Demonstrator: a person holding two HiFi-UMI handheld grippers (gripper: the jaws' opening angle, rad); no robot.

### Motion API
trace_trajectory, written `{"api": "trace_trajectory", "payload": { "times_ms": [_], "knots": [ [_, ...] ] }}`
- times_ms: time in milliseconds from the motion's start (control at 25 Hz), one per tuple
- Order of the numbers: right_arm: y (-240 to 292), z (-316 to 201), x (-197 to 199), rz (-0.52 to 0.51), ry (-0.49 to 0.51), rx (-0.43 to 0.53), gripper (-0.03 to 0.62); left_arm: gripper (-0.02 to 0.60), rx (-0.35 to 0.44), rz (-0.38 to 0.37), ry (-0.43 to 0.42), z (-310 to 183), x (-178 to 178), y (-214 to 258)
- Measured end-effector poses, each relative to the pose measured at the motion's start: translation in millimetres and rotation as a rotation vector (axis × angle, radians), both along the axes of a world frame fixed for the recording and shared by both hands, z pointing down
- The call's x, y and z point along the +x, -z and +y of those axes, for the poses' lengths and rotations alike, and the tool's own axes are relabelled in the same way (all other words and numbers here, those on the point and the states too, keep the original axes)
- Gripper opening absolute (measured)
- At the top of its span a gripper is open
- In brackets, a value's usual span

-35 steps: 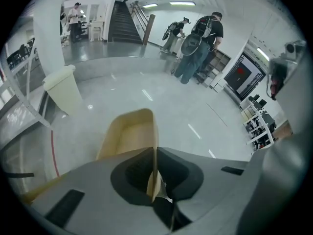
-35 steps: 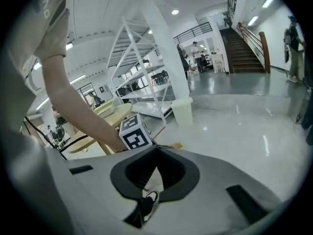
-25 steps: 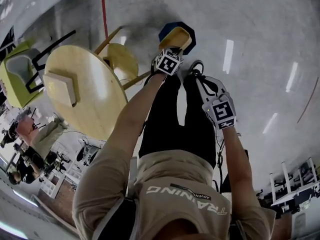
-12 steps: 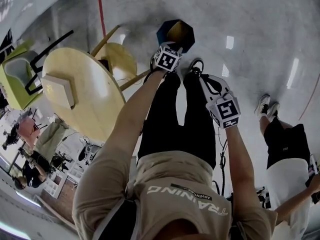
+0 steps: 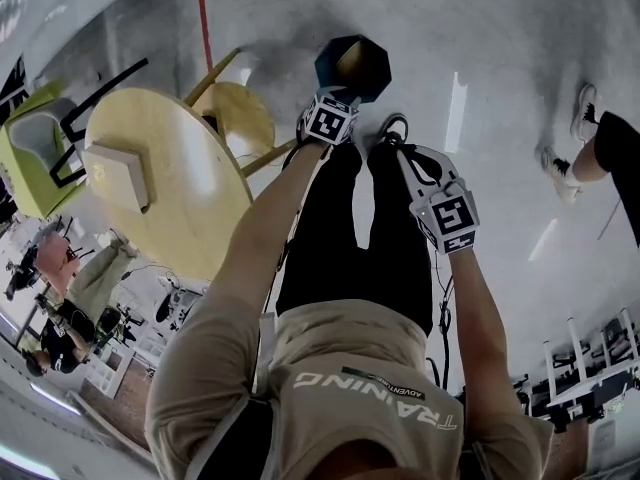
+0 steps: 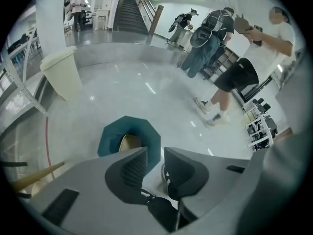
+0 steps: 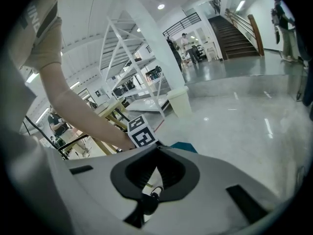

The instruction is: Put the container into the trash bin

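floor: glossy grey floor; round pale wooden table at left of frame | pose: both arms stretched down; left gripper over dark teal octagonal trash bin at top centre, jaws apart and closing, nothing between; right gripper clenched, empty | diff: tan rectangular container was in the left jaws a second ago; now lies inside the bin

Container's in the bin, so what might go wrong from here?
The left gripper hangs just above the trash bin, jaws closing on nothing; pulling away carelessly might clip the rim and tip it. The container seems to lean on the bin's inner wall, so it may not settle fully. A passer-by walks nearby; a wide arm swing could meet them.
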State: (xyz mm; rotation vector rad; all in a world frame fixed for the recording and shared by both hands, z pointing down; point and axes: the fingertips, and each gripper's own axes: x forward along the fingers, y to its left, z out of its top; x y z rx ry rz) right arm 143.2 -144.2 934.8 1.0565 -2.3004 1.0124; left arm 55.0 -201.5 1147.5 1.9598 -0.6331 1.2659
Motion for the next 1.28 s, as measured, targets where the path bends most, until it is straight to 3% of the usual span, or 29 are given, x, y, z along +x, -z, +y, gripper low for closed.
{"api": "trace_trajectory", "payload": {
  "times_ms": [120, 200, 240, 520, 960, 1280],
  "knots": [
    [3.4, 6.3, -0.7, 0.017, -0.018, -0.006, 0.004, 0.106, -0.006, 0.02, -0.013, 8.3, 0.6, 9.1],
    [9.8, 11.1, -0.4, 0.028, -0.025, -0.005, 0.005, 0.016, 0.01, 0.043, -0.031, 12.5, 3.4, 19.0],
    [13.7, 13.1, 0.2, 0.031, -0.027, -0.004, 0.005, 0.008, 0.024, 0.061, -0.035, 12.8, 6.4, 25.3],
    [50.0, 17.3, 1.5, 0.074, -0.033, 0.036, 0.003, 0.008, 0.138, 0.167, -0.014, -4.3, 26.9, 116.4],
    [166.3, 14.9, -0.4, 0.111, 0.007, 0.157, 0.003, 0.007, 0.244, 0.281, 0.005, 27.7, 27.3, 286.3],
    [244.5, 10.8, -7.9, 0.08, 0.023, 0.233, 0.003, 0.006, 0.403, 0.352, 0.022, 1.7, 20.0, 408.0]
  ]
}}
